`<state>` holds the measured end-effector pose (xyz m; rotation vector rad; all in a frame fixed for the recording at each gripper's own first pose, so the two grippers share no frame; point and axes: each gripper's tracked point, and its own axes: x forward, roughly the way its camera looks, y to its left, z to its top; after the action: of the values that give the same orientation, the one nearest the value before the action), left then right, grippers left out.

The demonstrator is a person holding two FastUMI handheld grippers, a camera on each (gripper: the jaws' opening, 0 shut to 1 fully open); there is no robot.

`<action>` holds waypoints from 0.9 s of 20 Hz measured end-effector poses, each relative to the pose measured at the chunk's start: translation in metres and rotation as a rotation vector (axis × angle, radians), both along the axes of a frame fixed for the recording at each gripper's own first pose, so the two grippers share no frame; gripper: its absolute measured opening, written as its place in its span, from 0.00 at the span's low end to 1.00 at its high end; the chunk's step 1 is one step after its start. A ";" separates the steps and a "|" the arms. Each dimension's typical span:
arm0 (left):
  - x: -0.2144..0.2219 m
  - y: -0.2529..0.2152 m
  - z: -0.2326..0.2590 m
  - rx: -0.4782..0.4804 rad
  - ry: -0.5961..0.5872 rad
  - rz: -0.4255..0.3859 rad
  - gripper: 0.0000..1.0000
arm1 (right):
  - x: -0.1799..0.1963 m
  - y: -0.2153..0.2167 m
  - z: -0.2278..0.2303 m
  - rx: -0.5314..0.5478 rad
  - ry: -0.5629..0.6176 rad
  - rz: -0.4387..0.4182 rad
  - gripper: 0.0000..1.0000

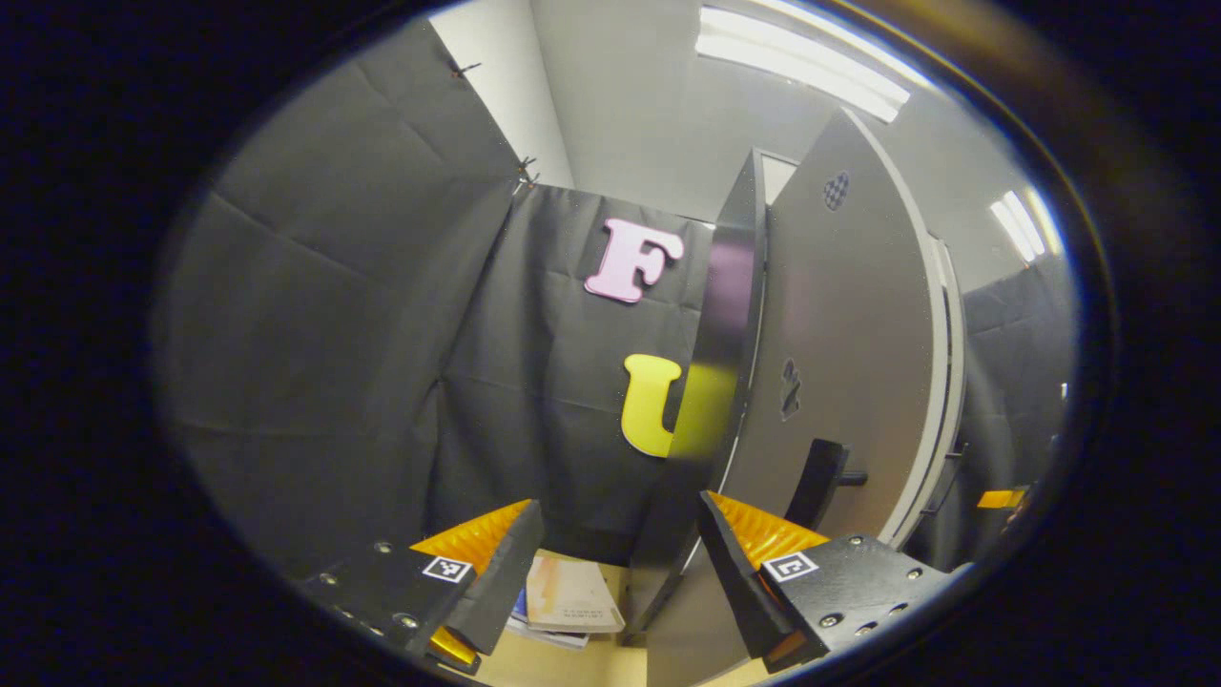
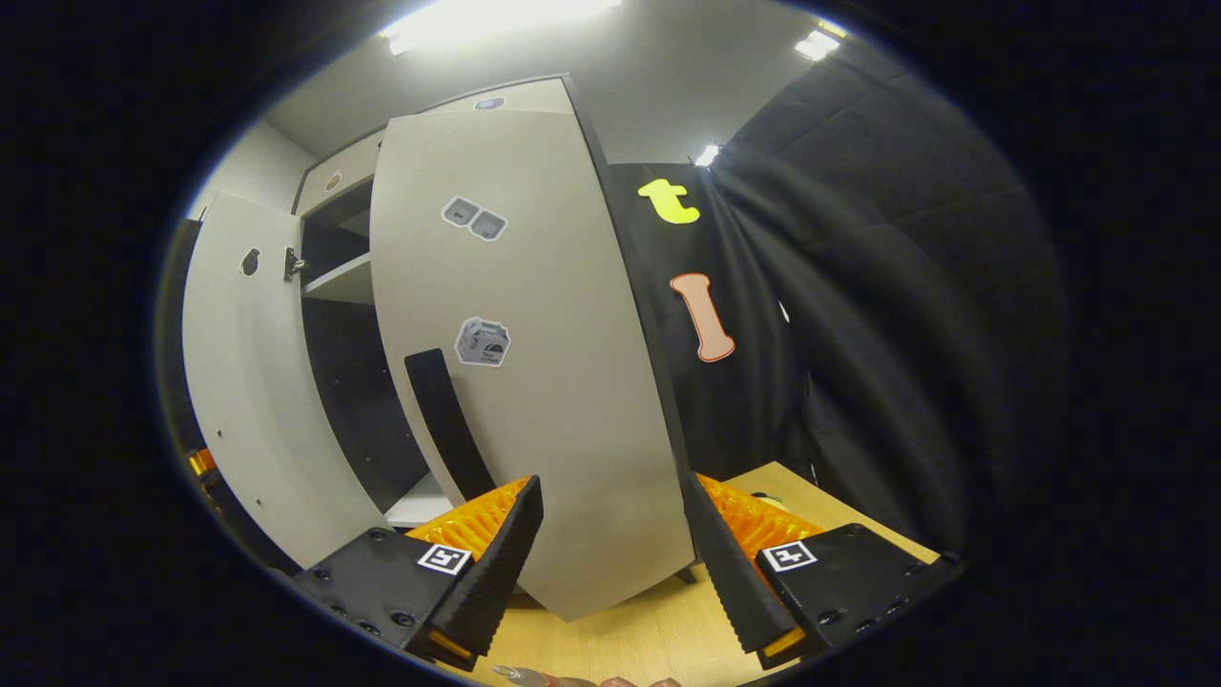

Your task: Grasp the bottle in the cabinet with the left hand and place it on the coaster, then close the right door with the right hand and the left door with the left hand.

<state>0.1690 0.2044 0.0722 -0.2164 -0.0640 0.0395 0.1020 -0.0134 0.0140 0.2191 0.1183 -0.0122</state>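
My right gripper (image 2: 610,563) hangs wide, empty — the right door (image 2: 534,363) stands upright dead ahead at 12 o'clock, its long handle (image 2: 446,425) at 11. My left gripper (image 1: 615,563) (also wide) faces the left door (image 1: 839,363) edge-on at 1 o'clock.

I see a light wooden table (image 2: 658,620) carrying the grey cabinet (image 2: 534,315), which stands on it on a small dark foot. In my left gripper view, a small stack of books (image 1: 565,601) lies flat on the tabletop.
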 end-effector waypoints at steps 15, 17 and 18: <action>0.023 -0.079 0.008 0.154 0.004 -0.331 0.95 | -0.017 -0.015 -0.011 0.005 0.004 -0.111 0.95; 0.026 -0.101 0.014 0.187 -0.009 -0.349 0.95 | -0.012 -0.013 -0.008 0.006 0.004 -0.096 0.95; 0.029 -0.111 0.014 0.195 -0.008 -0.367 0.89 | -0.008 -0.012 -0.007 0.003 0.005 -0.090 0.95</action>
<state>0.1983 0.0938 0.0867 -0.0305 -0.0351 -0.3321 0.0935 -0.0256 0.0070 0.2269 0.1129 -0.1017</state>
